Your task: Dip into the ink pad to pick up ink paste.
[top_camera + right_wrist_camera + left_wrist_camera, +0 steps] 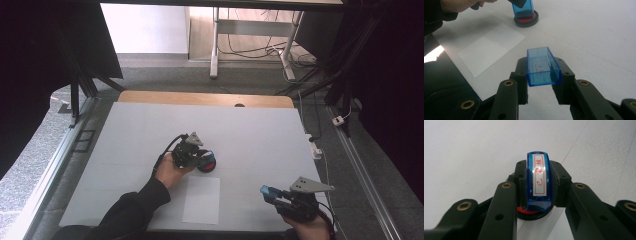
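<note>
While the left gripper (200, 157) stands clamped on a blue stamp (538, 178), that stamp sits upright on the red ink pad (526, 20), long axis vertical, labelled top toward the gripper's own camera. Item two: a sheet of white paper (201, 199), lying flat just nearer the person than the ink pad and slightly to its right, long side running away from the person. Item three: the right gripper (270, 194), well to the right of the ink pad and nearer the person, jaws closed on the stamp's clear blue cap (543, 67), open end up. Judged next: lifting the stamp off the pad and carrying it the short way back to the paper; the left hand is nearer.
</note>
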{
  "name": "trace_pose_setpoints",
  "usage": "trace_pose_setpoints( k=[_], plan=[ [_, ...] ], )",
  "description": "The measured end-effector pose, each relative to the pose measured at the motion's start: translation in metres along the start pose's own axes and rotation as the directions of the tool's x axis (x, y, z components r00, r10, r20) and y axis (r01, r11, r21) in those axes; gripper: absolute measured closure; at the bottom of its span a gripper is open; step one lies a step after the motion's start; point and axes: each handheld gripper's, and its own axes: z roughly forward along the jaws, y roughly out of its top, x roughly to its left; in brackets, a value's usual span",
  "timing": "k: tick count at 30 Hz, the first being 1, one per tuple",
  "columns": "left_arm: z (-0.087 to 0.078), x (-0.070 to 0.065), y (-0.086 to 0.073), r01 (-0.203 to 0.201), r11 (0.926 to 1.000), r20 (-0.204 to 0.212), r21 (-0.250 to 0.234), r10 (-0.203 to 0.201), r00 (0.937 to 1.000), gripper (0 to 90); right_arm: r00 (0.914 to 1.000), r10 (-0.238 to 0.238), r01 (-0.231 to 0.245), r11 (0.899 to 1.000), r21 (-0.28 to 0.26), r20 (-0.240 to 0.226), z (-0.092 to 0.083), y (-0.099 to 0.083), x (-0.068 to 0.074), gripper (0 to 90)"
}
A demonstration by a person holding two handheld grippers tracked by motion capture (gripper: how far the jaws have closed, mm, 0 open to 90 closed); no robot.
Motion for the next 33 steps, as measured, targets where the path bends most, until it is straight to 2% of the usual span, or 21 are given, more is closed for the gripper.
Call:
trace_pose_setpoints(
  k=[4,7,10,12,18,26,30,33],
  plan=[
    [0.000,-0.004,0.000,-0.029,0.9996,-0.015,0.007,0.029,0.9995,70.6,1.0000,-0.001,0.001,1.000,0.004,0.001,0.000,0.000,0.000,68.5],
    [0.001,-0.009,0.001,-0.064,0.9976,-0.046,0.025,0.066,0.9968,70.7,1.0000,-0.002,0.002,1.000,0.005,0.000,0.000,0.000,0.000,68.5],
    [0.002,-0.014,0.003,-0.081,0.9960,-0.069,0.037,0.083,0.9942,70.7,1.0000,-0.001,0.001,1.000,0.001,0.000,0.001,0.000,0.000,68.4],
    [0.002,-0.013,0.003,-0.068,0.9969,-0.065,0.040,0.071,0.9953,70.7,1.0000,-0.003,0.003,1.000,0.007,-0.001,0.000,0.000,0.000,68.5],
    [0.001,-0.004,0.003,-0.015,0.9992,-0.017,0.036,0.016,0.9997,70.8,1.0000,-0.004,0.004,1.000,0.008,0.000,0.001,0.000,0.000,68.5],
    [0.001,0.008,0.001,0.045,0.9986,0.044,0.029,-0.046,0.9980,70.7,1.0000,-0.001,0.001,1.000,0.006,0.000,0.000,0.000,-0.001,68.5],
    [0.001,0.006,0.001,0.034,0.9991,0.032,0.025,-0.035,0.9989,70.7,1.0000,0.000,0.000,1.000,0.006,-0.001,0.000,0.000,-0.001,68.5],
    [0.001,0.000,0.001,-0.002,0.9996,0.000,0.029,0.002,1.0000,70.7,1.0000,0.000,0.000,1.000,0.006,-0.001,0.000,0.000,-0.001,68.5]
  ],
)
